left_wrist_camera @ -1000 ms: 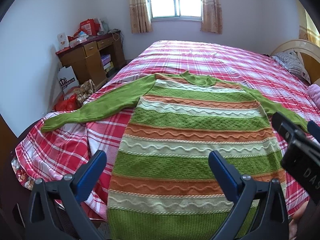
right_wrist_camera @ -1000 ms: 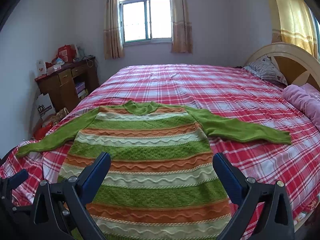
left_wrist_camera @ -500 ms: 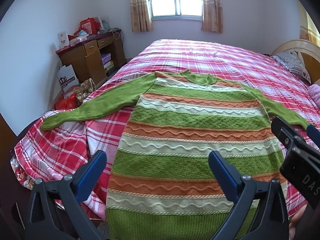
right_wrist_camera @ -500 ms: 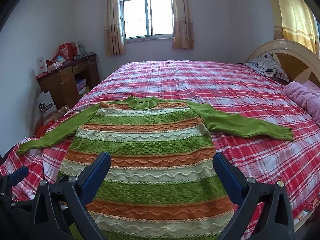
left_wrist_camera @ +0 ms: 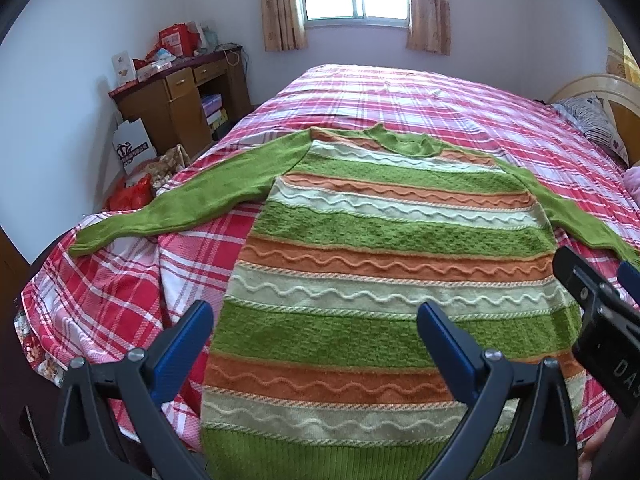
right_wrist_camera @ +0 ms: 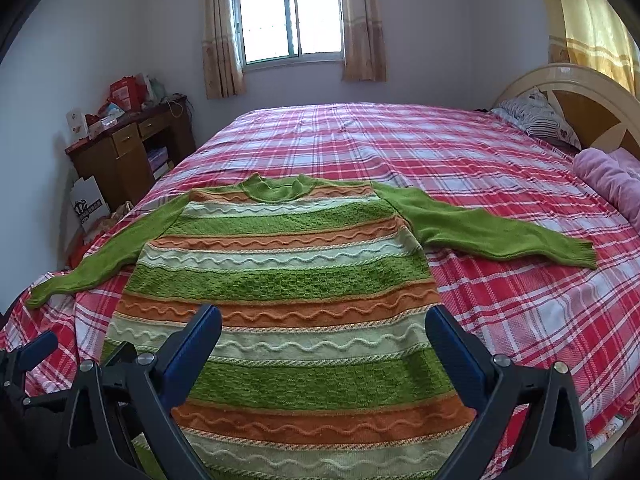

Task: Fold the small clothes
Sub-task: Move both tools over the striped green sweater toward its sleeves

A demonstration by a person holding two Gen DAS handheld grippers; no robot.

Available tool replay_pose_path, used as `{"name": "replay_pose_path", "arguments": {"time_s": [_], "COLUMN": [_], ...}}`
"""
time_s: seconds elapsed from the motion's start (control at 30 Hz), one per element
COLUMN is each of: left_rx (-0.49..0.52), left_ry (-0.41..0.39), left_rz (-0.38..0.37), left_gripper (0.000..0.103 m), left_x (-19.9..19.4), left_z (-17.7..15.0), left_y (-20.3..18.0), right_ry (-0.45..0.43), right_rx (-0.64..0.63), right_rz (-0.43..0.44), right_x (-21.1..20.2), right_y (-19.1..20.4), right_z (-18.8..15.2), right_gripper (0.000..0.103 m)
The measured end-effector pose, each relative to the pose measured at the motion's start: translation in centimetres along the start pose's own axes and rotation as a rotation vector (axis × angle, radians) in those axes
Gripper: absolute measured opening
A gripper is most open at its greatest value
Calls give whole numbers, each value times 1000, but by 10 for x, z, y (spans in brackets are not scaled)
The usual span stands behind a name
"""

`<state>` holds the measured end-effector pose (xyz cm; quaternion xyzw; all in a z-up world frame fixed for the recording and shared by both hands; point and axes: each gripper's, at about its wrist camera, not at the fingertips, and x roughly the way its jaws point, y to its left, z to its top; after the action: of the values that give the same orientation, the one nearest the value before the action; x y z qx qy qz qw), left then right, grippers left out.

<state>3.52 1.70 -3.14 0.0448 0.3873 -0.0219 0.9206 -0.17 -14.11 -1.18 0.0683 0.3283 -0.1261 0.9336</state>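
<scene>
A striped sweater (left_wrist_camera: 392,248) in green, orange and cream lies flat on the bed, collar far, hem near, both green sleeves spread out; it also shows in the right wrist view (right_wrist_camera: 288,280). My left gripper (left_wrist_camera: 314,324) is open and empty above the lower left of the sweater's body. My right gripper (right_wrist_camera: 324,328) is open and empty above the lower middle of the body. The right gripper's body also shows at the right edge of the left wrist view (left_wrist_camera: 600,312). The left sleeve's cuff (left_wrist_camera: 84,246) lies near the bed's left edge.
The bed has a red plaid sheet (right_wrist_camera: 400,140). A wooden desk (left_wrist_camera: 176,96) with boxes stands by the left wall, with bags on the floor beside it. A pillow (right_wrist_camera: 536,120), a pink blanket (right_wrist_camera: 608,176) and the headboard are at the right. A window (right_wrist_camera: 292,24) is in the far wall.
Both grippers have moved slightly forward and upward over the sweater, so the collar sits lower in each view. Jaws stay open. The sweater has not moved.
</scene>
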Motion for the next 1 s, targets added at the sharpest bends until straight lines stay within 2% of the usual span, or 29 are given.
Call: {"name": "replay_pose_path", "arguments": {"time_s": [0.87, 1.0], "left_rx": [-8, -9], "left_ry": [16, -23], "left_rz": [-15, -19], "left_gripper": [103, 103], "left_x": [52, 57], "left_z": [43, 51], "left_y": [-19, -20], "right_ry": [68, 70], "right_rx": [28, 39], "right_rz": [-62, -69], "right_x": [65, 73], "right_y": [-20, -29], "right_z": [42, 46], "right_gripper": [102, 102]}}
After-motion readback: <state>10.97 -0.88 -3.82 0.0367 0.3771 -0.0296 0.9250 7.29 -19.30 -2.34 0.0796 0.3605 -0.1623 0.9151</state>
